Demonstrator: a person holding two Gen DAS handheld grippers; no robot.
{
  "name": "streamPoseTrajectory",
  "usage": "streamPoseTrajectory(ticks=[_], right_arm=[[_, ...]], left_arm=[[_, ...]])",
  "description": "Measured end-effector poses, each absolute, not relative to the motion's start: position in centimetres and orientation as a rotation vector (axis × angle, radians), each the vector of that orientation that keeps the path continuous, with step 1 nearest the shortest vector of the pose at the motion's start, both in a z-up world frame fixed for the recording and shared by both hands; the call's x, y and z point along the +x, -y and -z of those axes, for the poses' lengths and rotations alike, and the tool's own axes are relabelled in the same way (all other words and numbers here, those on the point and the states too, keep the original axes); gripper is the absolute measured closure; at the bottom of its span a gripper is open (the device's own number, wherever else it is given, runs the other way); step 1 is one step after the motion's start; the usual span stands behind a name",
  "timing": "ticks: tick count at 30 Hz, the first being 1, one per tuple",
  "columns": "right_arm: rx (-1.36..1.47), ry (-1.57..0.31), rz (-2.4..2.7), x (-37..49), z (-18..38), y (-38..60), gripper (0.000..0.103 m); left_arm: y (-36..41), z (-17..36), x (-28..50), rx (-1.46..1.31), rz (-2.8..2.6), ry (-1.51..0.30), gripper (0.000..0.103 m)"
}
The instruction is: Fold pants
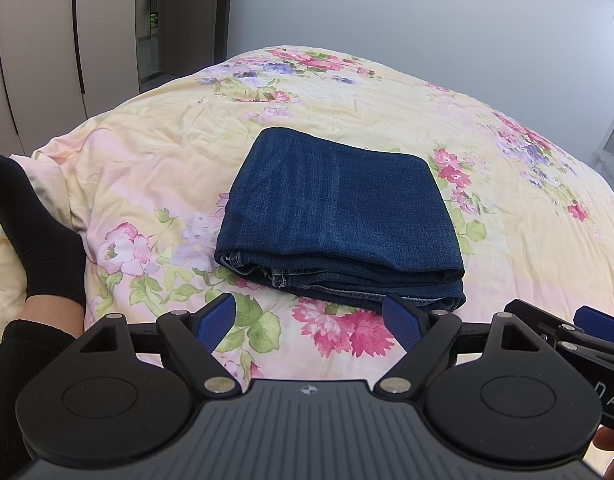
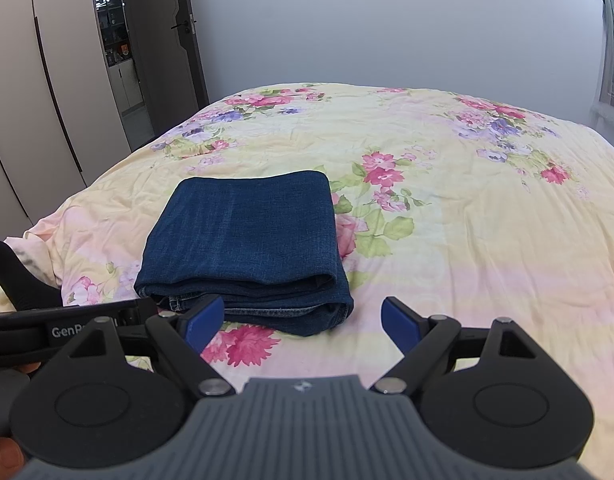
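And here are the pants [image 1: 339,216], dark blue denim, folded into a compact, thick rectangle and lying flat on the floral bedspread [image 1: 147,152] near the front of the bed. The top face is smooth, with a faint paler band running across the weave. Along the near edge the layers stack up: rounded folds on the right corner, and lower down a stitched hem and seams peek out from between the layers. From the right wrist view the bundle [image 2: 243,236] sits left of centre, its near right corner bulging slightly where the folds turn.

The left gripper [image 1: 313,320] hovers just short of that near edge, blue pads spread wide apart with nothing between them, flowers showing through the gap. The right gripper [image 2: 303,322] is the same story: jaws wide, empty, its left pad close over the near edge of the denim, whether touching I cannot tell. Off to the left in the left wrist view, a black-sleeved arm [image 1: 35,232] rests by the bedspread's edge
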State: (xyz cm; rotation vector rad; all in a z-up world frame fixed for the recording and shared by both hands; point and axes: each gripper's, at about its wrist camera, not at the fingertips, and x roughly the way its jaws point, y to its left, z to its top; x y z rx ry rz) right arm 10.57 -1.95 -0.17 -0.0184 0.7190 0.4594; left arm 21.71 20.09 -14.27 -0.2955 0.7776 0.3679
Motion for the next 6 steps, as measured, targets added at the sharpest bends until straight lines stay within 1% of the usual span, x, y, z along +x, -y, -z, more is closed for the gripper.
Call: streamPoseTrajectory(ticks=[6], right_arm=[[-0.017, -0.719, -0.458, 10.56, 0.18, 1.98, 0.021]], left_arm=[[-19.73, 14.44, 21.51, -0.288, -0.359, -0.764, 0.006]])
